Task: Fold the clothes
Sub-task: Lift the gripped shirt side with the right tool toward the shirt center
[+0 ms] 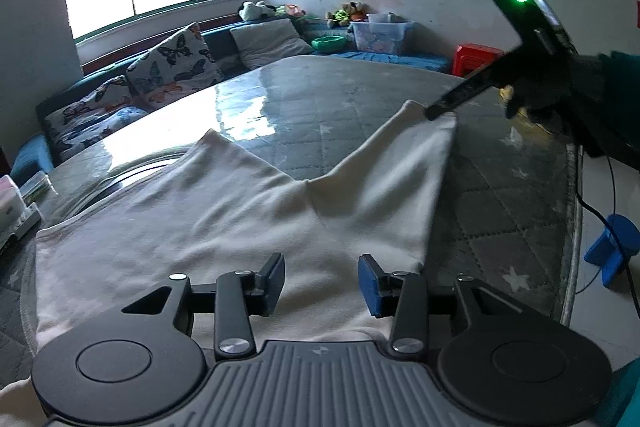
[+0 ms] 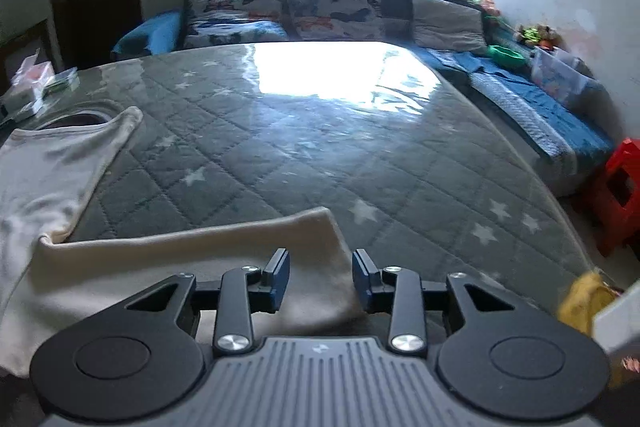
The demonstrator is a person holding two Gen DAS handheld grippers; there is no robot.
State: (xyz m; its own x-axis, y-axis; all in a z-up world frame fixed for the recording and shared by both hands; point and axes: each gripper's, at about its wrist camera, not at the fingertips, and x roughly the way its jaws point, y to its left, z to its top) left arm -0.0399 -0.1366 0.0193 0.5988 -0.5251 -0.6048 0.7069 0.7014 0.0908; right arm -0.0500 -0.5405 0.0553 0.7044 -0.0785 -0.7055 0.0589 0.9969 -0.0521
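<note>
A white T-shirt lies spread on a grey quilted table cover with white stars. My left gripper is open, its jaws wide apart just above the shirt's near part. My right gripper is open over the end of one sleeve; the sleeve cloth lies under and between its jaws. In the left wrist view the right gripper reaches in from the right, its tips at the sleeve's far corner. The shirt's body and neckline show at the left of the right wrist view.
A sofa with butterfly cushions stands behind the table. Small boxes sit at the table's left edge. A red stool, a blue stool and a cable are on the floor at the right. A yellow cloth lies at the right edge.
</note>
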